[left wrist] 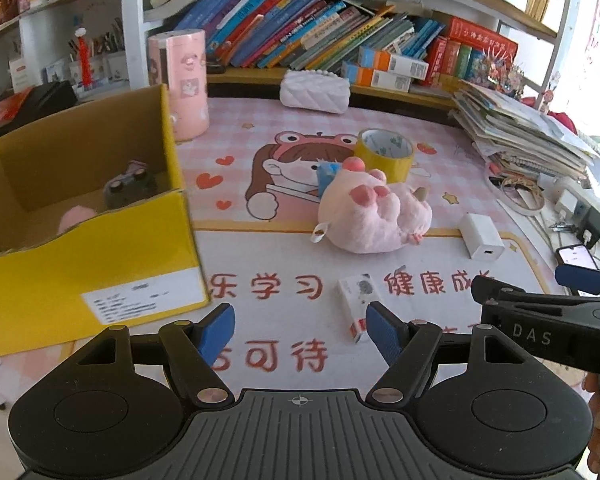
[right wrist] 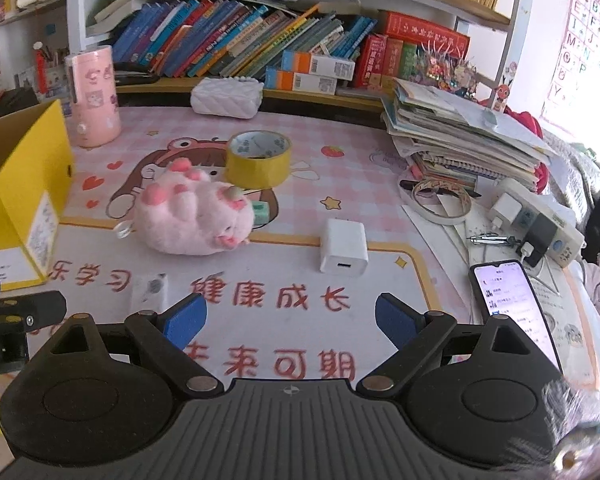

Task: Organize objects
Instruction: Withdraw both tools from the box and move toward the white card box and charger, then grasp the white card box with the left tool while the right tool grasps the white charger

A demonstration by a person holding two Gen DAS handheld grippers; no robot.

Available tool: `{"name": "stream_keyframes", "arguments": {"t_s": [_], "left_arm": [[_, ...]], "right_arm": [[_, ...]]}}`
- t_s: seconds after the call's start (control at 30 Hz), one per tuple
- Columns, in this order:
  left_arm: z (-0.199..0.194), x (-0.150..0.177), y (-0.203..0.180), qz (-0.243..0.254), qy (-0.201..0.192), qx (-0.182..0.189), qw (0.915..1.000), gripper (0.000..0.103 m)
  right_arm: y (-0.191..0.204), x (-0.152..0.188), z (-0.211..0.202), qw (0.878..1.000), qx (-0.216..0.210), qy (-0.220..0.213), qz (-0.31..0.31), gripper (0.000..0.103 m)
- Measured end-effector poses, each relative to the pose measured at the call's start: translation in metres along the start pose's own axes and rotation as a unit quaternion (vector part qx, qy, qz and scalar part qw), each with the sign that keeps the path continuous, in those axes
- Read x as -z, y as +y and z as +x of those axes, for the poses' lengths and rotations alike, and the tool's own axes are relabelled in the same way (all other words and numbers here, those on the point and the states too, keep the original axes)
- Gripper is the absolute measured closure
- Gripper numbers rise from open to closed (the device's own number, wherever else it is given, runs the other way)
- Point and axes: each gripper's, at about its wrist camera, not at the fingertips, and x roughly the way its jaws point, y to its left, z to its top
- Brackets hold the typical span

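Note:
A pink plush toy (left wrist: 374, 216) (right wrist: 194, 218) lies mid-mat, a yellow tape roll (left wrist: 385, 154) (right wrist: 258, 159) just behind it. Right of the plush is a white charger cube (left wrist: 481, 236) (right wrist: 343, 247). A small white box (left wrist: 356, 306) (right wrist: 150, 288) lies on the near mat. The yellow cardboard box (left wrist: 100, 264) (right wrist: 24, 184) at the left holds a grey toy (left wrist: 129, 188) and something pink. My left gripper (left wrist: 300, 334) is open and empty above the mat, near the small white box. My right gripper (right wrist: 290, 320) hangs open and empty in front of the charger.
A pink cylinder (left wrist: 180, 84) and a white quilted pouch (left wrist: 315, 91) stand at the back under a shelf of books. A stack of notebooks (right wrist: 460, 136), a white tape ring (right wrist: 438, 200), a power strip (right wrist: 540, 220) and a lit phone (right wrist: 512, 300) crowd the right side.

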Motion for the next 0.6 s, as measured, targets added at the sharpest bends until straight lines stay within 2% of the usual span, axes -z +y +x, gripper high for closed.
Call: {"name": "stream_keyframes", "arguments": {"t_s": [0.13,0.33,0.6], "left_arm": [[0.013,-0.006,-0.011,0.004,0.008,0.002,1.0,0.03],[0.035,-0.013,-0.031,0.015,0.024,0.019,0.9994,0.045],[0.071,-0.013,-0.052,0.033,0.064,0.004,0.9974,0.053]], "right_arm": [[-0.013,-0.008,0.017,1.0,-0.001,0.006,0.006,0.014],[-0.028,-0.02,0.04,1.0,0.003,0.008,0.003,0.022],[-0.042,-0.031,0.067,1.0,-0.012,0.011,-0.014,0.025]]}}
